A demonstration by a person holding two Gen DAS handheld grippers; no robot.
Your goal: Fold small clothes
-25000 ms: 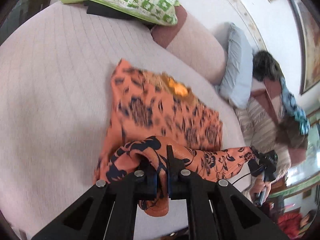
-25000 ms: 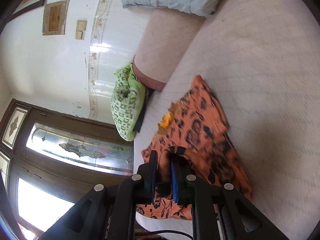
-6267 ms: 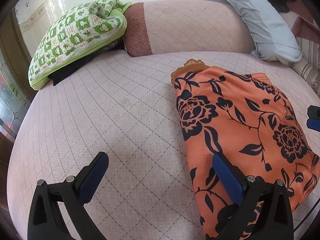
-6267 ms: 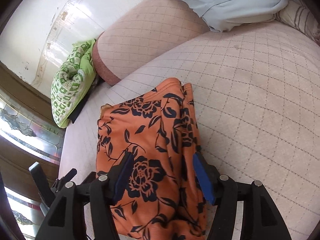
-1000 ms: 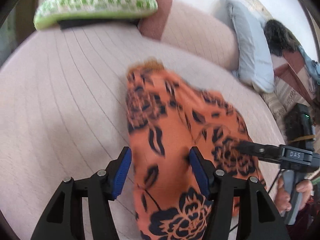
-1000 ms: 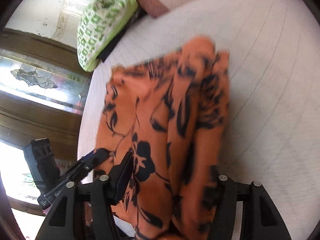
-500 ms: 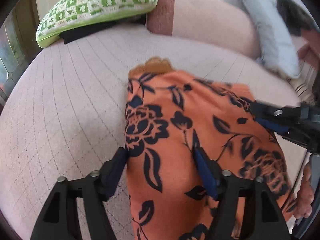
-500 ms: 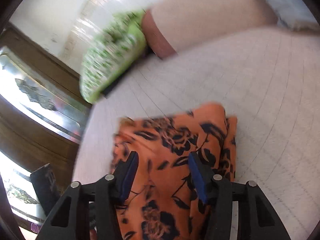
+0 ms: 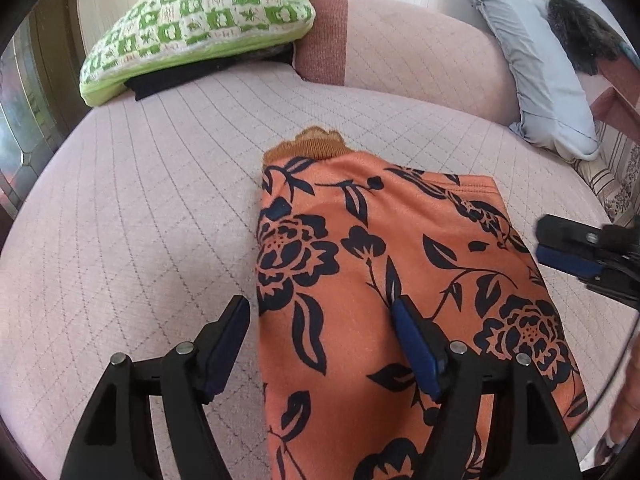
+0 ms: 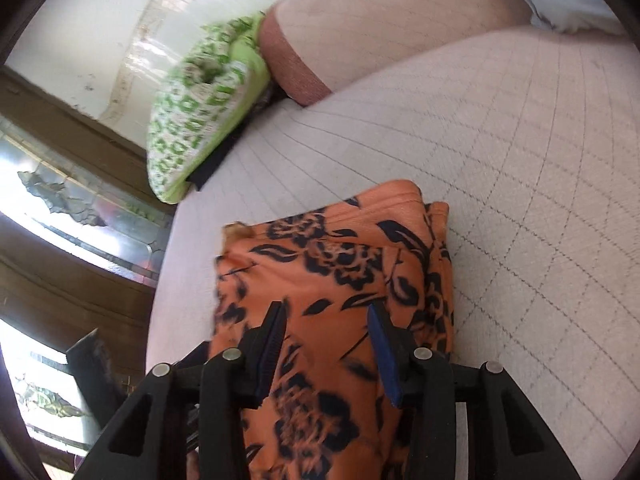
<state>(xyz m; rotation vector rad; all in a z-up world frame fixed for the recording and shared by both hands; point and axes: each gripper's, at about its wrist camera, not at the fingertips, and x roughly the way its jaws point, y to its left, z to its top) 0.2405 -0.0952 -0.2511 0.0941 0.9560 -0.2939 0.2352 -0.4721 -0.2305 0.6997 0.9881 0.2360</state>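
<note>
Much bare quilted bed flanks garment's left edge.

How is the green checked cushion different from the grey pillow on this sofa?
The green checked cushion carries a green and white square pattern; the grey pillow is plain pale blue-grey. The cushion lies flat on a dark item at the sofa's left end, while the pillow leans tilted against the backrest to the right. The cushion has a bright lime edge; the pillow has a stitched flange. Both look soft and lie apart from the orange floral garment.

Pink quilted bed, folded orange floral garment and green pillow (far edge) atop
</note>
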